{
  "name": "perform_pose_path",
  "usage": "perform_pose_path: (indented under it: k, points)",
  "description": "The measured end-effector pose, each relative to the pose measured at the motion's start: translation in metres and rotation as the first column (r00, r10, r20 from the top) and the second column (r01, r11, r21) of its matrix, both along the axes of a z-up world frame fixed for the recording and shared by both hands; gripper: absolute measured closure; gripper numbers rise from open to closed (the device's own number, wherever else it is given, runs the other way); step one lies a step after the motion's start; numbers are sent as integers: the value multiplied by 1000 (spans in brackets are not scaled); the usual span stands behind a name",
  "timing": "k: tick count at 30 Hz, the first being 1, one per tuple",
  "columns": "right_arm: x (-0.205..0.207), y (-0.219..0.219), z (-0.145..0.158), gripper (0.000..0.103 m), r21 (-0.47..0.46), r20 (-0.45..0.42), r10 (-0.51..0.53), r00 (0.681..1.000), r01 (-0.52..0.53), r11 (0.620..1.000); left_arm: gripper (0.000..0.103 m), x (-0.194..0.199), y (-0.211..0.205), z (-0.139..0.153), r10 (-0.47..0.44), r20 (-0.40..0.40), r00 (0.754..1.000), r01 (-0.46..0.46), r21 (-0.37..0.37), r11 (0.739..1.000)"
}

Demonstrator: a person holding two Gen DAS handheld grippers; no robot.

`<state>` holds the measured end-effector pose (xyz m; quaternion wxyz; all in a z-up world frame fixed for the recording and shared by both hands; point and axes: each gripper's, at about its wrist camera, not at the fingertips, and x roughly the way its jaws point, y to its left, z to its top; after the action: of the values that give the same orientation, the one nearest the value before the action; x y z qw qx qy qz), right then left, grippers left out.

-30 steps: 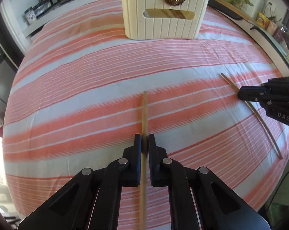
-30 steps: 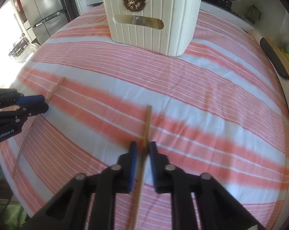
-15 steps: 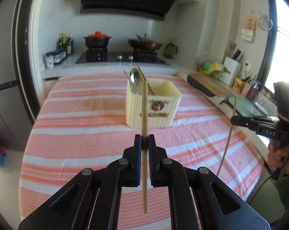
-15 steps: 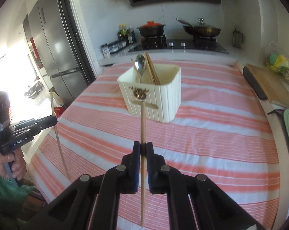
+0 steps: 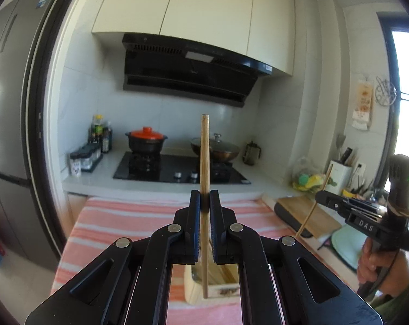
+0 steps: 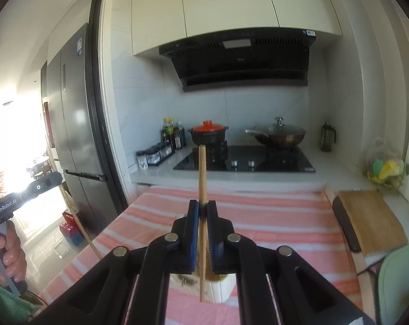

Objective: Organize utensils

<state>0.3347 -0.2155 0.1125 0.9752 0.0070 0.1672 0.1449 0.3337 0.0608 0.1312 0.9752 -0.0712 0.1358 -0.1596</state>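
Gripping one wooden chopstick each, both claws are clamped shut on their sticks high above the striped tabletop (image 5: 117, 216). The left claw (image 5: 204, 203) pinches its chopstick (image 5: 204, 149) upright, lower tip at 6 o'clock over the cream utensil holder (image 5: 218, 292). The right claw (image 6: 203, 214) holds its chopstick (image 6: 202, 173) the same way above the holder (image 6: 220, 287). Risks, as I judge them: each grip is a narrow pinch near mid-length, so a stick could pivot or slip. Lowering off-line could strike the holder's rim or the chopsticks already inside, tipping it. Both sticks descending together may clash.
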Motion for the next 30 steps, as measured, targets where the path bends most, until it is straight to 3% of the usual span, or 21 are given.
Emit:
perform_pose_path:
  k: [4, 8, 12, 16, 17, 18, 19, 20, 21, 22, 24, 28, 30]
  points:
    - [46, 8, 0, 97, -7, -2, 9, 1000, -9, 1000, 98, 56, -28, -16, 9, -57, 998, -8, 7, 1000]
    - [92, 16, -40, 97, -59, -159, -3, 987, -7, 998, 98, 99, -57, -64, -16, -191, 982, 22, 28, 999]
    - [125, 23, -94, 97, -102, -313, 9, 950, -43, 994, 98, 129, -72, -118, -40, -328, 944, 48, 17, 999]
    - [143, 23, -133, 96, -80, -413, 29, 910, -68, 994, 98, 140, -81, -151, -28, -399, 916, 53, 52, 997]
    - [143, 22, -138, 96, -78, -422, 26, 906, -64, 995, 94, 137, -82, -154, -22, -407, 913, 52, 64, 997]
    - [143, 21, -140, 94, -69, -425, 28, 905, -63, 996, 83, 133, -82, -154, -25, -410, 912, 58, 70, 996]
    - [141, 19, -140, 83, -60, -424, 31, 905, -62, 996, 75, 127, -80, -152, -26, -406, 914, 60, 73, 996]
    - [136, 17, -137, 75, -56, -415, 25, 909, -53, 997, 52, 118, -76, -148, -23, -389, 921, 58, 79, 995]
    - [129, 14, -132, 57, -59, -395, 11, 919, -37, 998, 31, 109, -72, -140, -18, -363, 932, 53, 89, 995]
    - [121, 11, -124, 51, -62, -369, -1, 930, -24, 998, 23, 96, -68, -131, -11, -326, 945, 46, 100, 994]
    - [97, 4, -107, 50, -73, -323, -11, 946, -14, 997, 4, 60, -57, -112, 6, -250, 968, 27, 131, 991]
    - [35, -10, -78, 31, -87, -243, -57, 968, 37, 996, 1, -15, -44, -90, 37, -181, 983, 3, 216, 976]
    - [-4, -12, -71, 17, -84, -207, -84, 975, 68, 994, 0, -50, -42, -92, 76, -197, 977, -29, 229, 973]
